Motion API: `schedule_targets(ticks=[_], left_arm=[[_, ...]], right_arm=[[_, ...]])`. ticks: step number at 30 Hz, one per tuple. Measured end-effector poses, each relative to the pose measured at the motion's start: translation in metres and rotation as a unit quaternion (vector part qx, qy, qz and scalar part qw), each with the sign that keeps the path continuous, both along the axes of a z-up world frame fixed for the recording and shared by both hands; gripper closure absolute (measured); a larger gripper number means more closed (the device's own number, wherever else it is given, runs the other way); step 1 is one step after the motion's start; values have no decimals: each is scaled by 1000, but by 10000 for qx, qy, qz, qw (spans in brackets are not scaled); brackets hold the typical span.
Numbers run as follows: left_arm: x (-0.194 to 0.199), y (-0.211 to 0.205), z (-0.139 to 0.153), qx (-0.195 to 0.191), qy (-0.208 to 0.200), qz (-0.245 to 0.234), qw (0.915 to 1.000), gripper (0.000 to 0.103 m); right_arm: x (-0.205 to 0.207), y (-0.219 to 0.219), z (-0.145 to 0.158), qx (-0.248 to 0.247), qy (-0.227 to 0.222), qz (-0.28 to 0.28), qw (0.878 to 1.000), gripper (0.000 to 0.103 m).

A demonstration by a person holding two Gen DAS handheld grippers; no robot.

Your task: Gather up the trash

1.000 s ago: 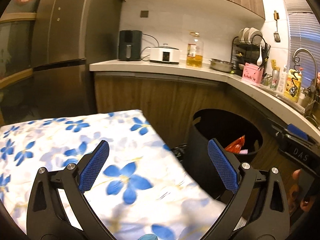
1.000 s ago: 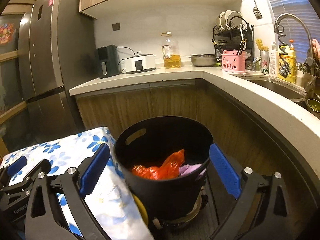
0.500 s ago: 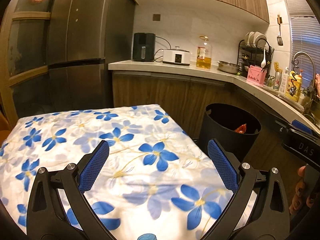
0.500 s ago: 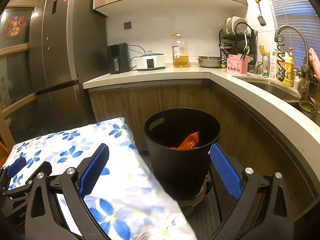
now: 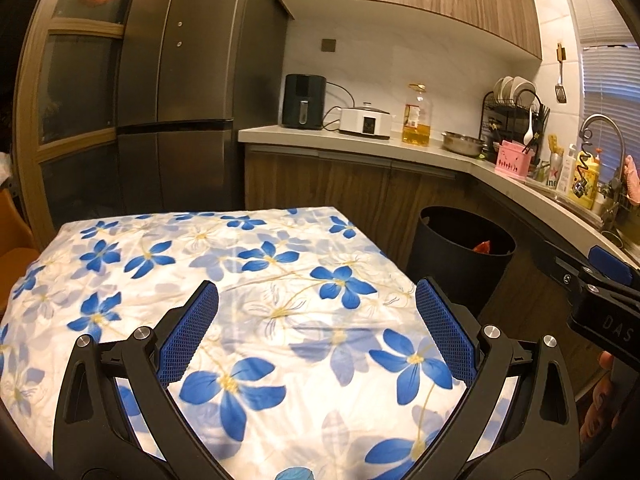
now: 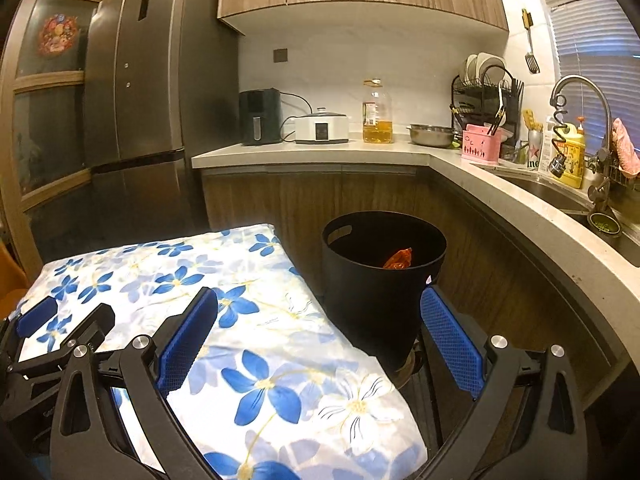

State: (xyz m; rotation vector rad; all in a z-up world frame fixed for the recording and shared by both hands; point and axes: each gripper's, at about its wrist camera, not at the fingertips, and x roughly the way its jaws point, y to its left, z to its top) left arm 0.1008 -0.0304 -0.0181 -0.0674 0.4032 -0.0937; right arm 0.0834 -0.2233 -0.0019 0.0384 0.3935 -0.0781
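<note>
Trash [image 6: 398, 259] sits in the bin [image 6: 376, 304] beside the tabletop [image 5: 248, 280]; your left claw [image 5: 316, 334] and right claw [image 6: 318, 338] are spread, empty—scan the tabletop before finishing.

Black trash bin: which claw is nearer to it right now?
Right. The right claw is open with the black trash bin close ahead, partly between its fingers. The left claw is open over the floral tablecloth, the bin farther off to its right.

Each wrist camera looks forward between its own spread blue fingers, close above the floral tablecloth [image 5: 280, 264]. The right view faces the black bin [image 6: 380, 280] just ahead; the left view has that bin [image 5: 460, 260] off right. Both share the far countertop [image 6: 320, 152].
</note>
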Motion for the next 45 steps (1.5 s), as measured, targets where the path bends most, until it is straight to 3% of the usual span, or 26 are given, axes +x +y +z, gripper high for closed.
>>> schedule_targets(ticks=[15,45], left_arm=[[-28,13,1,-29,-72,93,9999,6],[-37,20,4,-40,-95,207,9997,6]], right_arm=[[-33,16,6,-68,-193,101,9997,6],[-36,26,9,-62,-231,236,9994,6]])
